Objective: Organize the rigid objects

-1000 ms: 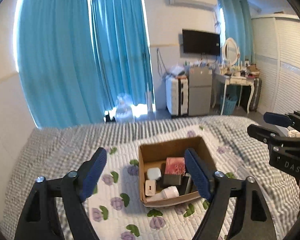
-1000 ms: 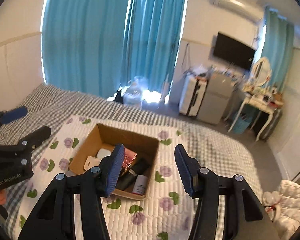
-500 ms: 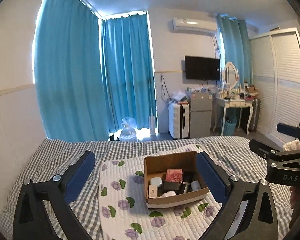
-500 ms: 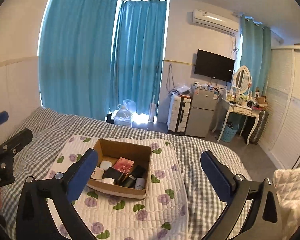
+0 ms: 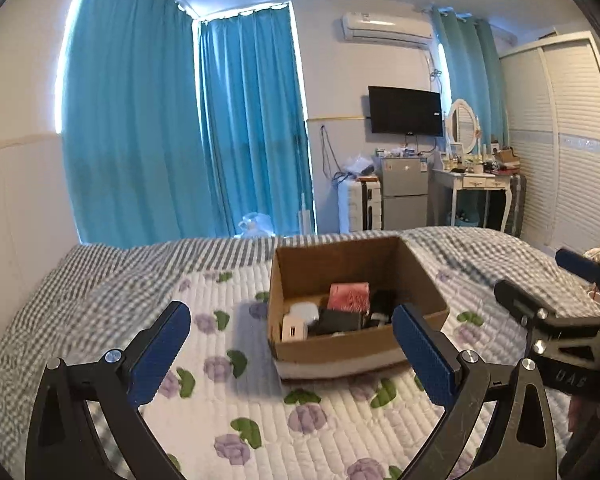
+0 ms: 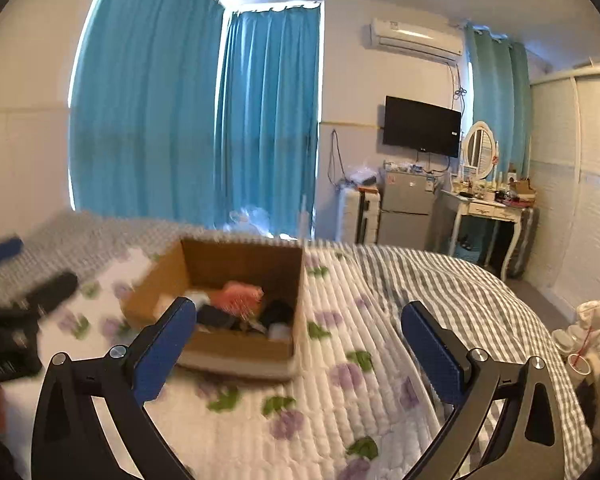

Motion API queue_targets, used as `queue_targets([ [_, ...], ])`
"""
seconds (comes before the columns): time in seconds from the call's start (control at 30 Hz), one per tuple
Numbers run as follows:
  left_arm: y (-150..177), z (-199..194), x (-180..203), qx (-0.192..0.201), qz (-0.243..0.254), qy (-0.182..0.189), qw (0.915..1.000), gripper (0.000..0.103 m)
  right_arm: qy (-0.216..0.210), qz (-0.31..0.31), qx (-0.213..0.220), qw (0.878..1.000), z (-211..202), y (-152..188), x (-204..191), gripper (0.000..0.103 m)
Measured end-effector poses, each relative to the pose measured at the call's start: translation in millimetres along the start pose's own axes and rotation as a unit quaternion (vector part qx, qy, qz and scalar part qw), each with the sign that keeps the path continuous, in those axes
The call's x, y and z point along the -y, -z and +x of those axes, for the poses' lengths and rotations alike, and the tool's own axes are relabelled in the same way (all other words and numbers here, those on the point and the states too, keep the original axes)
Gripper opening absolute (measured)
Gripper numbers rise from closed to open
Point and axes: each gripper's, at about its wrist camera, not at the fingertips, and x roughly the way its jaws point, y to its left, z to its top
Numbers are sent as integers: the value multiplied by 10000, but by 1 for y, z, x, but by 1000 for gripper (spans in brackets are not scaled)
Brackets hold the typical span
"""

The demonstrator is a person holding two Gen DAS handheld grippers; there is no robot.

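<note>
1. Both my grippers hang low over the bed (image 5: 112, 280), pointing toward the window curtains (image 5: 160, 140). The left gripper (image 5: 290, 340) has its jaws spread wide with nothing between the blue pads (image 5: 162, 352). They have just been opening.
2. Same for the right gripper (image 6: 300, 344): jaws spread wide, just been opening, nothing pinched. Only quilt shows between them.
3. The cardboard box (image 5: 340, 352) sits open on the white flowered quilt (image 5: 260, 420), roughly mid-bed, with its far wall toward the foot edge of the bed. From the left camera it's straight ahead; from the right camera it's off to the left, just behind my left-hand pad.
4. Inside the box (a bit of a jumble): a pink-red box (image 5: 348, 296) standing near the middle, a white rounded thing (image 5: 306, 312) to its left, a white plug-like block (image 5: 294, 328) in the near-left corner, and a dark flat box (image 5: 338, 320) in front. There's more dark stuff on the right side that I can't make out.
5. The right camera is smeared with motion blur, so the contents there are just coloured blobs.
6. Nothing in the box is touched by either gripper.
</note>
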Motion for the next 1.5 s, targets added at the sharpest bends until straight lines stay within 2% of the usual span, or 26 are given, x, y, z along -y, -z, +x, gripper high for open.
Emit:
queue_targets([
  [0.07, 11, 3, -2, 24, -66, -119, 9999, 103, -117, 115, -170, 9997, 8, 8, 2, 103],
  [0.13, 22, 8, -1, -2, -50, -237, 9997, 103, -122, 201, -176, 9996, 14, 11, 5, 103],
  [0.23, 30, 15, -4, -141, -134, -212, 9996, 103, -41, 179, -96, 9998, 15, 13, 5, 103],
  [0.57, 30, 7, -13, 146, -379, -251, 9989, 103, 79, 151, -189, 9997, 20, 24, 3, 103],
  [1.5, 34, 12, -11, 6, -367, -176, 9992, 103, 69, 72, -161, 9998, 16, 26, -2, 103],
])
